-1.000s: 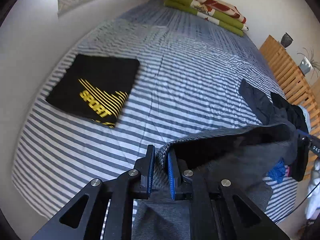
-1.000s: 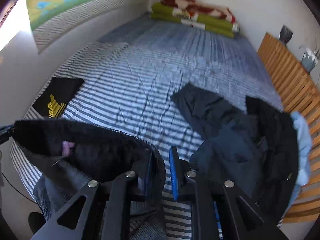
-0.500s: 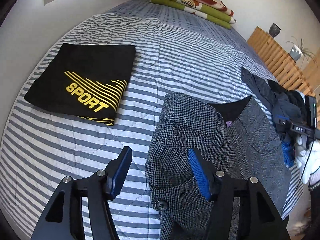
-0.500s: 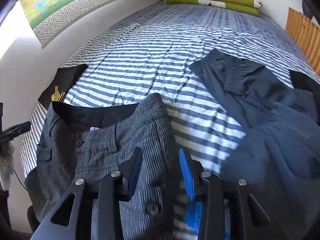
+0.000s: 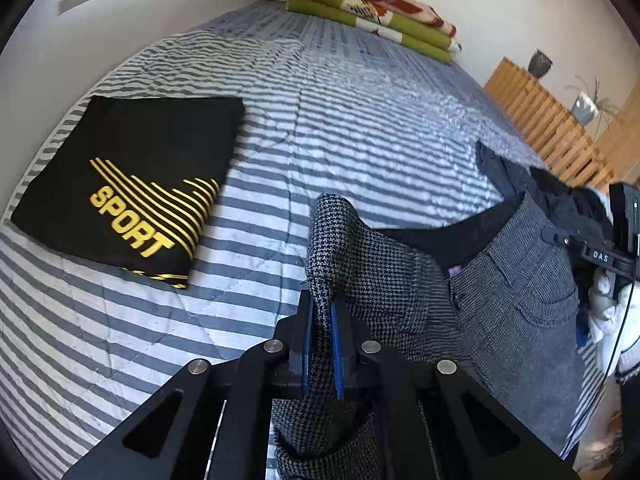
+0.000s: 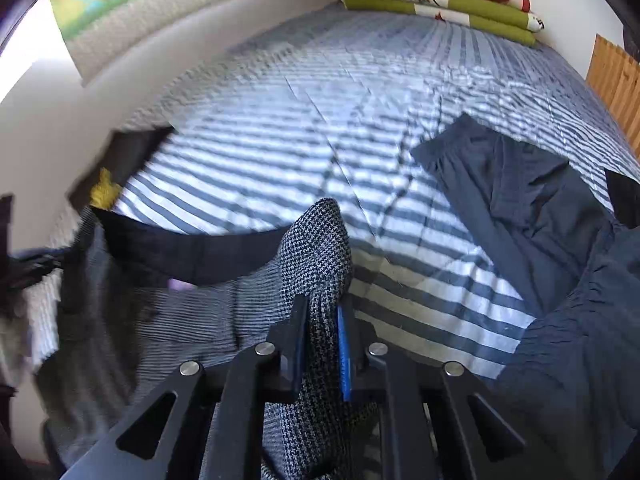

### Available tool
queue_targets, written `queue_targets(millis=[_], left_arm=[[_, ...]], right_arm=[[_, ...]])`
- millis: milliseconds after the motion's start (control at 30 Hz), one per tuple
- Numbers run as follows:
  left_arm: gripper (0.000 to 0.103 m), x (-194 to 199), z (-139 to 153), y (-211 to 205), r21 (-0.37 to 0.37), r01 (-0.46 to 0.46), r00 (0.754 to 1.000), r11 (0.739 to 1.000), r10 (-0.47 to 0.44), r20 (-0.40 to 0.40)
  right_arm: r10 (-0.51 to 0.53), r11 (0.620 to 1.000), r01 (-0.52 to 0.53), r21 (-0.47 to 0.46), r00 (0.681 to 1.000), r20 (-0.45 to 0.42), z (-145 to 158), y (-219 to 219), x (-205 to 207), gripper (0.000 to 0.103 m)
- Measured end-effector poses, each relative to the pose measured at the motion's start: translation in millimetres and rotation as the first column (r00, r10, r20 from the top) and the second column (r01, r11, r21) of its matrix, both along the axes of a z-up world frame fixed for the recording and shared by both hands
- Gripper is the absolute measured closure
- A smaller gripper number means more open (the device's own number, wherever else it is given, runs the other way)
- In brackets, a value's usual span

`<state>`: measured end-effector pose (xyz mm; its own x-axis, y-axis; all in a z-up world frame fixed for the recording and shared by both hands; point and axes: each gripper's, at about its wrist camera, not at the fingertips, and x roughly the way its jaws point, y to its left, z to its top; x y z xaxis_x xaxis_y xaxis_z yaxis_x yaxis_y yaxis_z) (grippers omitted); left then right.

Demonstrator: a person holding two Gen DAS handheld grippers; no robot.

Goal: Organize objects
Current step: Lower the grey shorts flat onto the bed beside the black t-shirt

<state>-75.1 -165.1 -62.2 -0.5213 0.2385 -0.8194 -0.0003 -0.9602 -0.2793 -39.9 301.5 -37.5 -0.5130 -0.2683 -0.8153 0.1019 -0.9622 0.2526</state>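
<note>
Grey houndstooth trousers [image 5: 500,292] lie across the near edge of the striped bed [image 5: 360,120], waistband open and showing its black lining. My left gripper [image 5: 322,312] is shut on the waistband's left corner. My right gripper [image 6: 322,316] is shut on the other corner of the trousers [image 6: 316,248]. A folded black SPORT shirt [image 5: 132,184] lies flat to the left; it also shows blurred in the right wrist view [image 6: 116,168].
Dark navy clothes [image 6: 532,224] lie loose on the bed's right side. Folded green and red blankets [image 5: 372,12] sit at the far end by the wall. A wooden slatted rail [image 5: 548,120] runs along the right. The right gripper's body [image 5: 600,248] shows at right.
Half a second ago both grippers were open over the trousers lying flat. Both have now shut on the waistband corners, and the fabric is pinched up.
</note>
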Motion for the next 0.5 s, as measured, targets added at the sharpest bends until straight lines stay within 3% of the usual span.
queue_targets(millis=[67,167,233,333,400,500], left_arm=[[0.095,-2.4,10.1,-19.3,0.052,-0.055,0.998,0.997,0.055,-0.014],[0.095,-24.2,2.1,-30.9,0.028,-0.12,0.993,0.992,0.12,0.004],[0.095,-41.8,-13.1,-35.6,0.05,-0.159,0.987,0.986,0.156,0.046],[0.092,-66.1,-39.0,-28.6,-0.036,-0.191,0.974,0.981,0.193,0.117],[0.086,-70.3,-43.3,-27.8,-0.04,-0.186,0.971,0.982,0.19,0.146],[0.077,-51.2,-22.5,-37.3,-0.021,-0.187,0.978,0.982,0.188,0.093]], right_arm=[[-0.043,0.994,0.039,-0.1,0.998,-0.039,18.5,21.1,-4.4,0.091],[-0.155,0.969,0.151,-0.195,0.988,-0.006,9.4,44.7,-38.1,0.091],[-0.2,0.971,0.204,-0.128,0.979,0.043,-14.8,41.6,-64.9,0.091],[-0.193,0.981,0.192,0.016,0.973,0.129,-45.3,23.1,-91.2,0.088],[-0.196,0.978,0.187,0.087,0.974,0.11,-42.4,15.3,-89.6,0.083],[-0.183,0.98,0.178,0.088,0.982,0.052,-18.8,22.2,-68.1,0.082]])
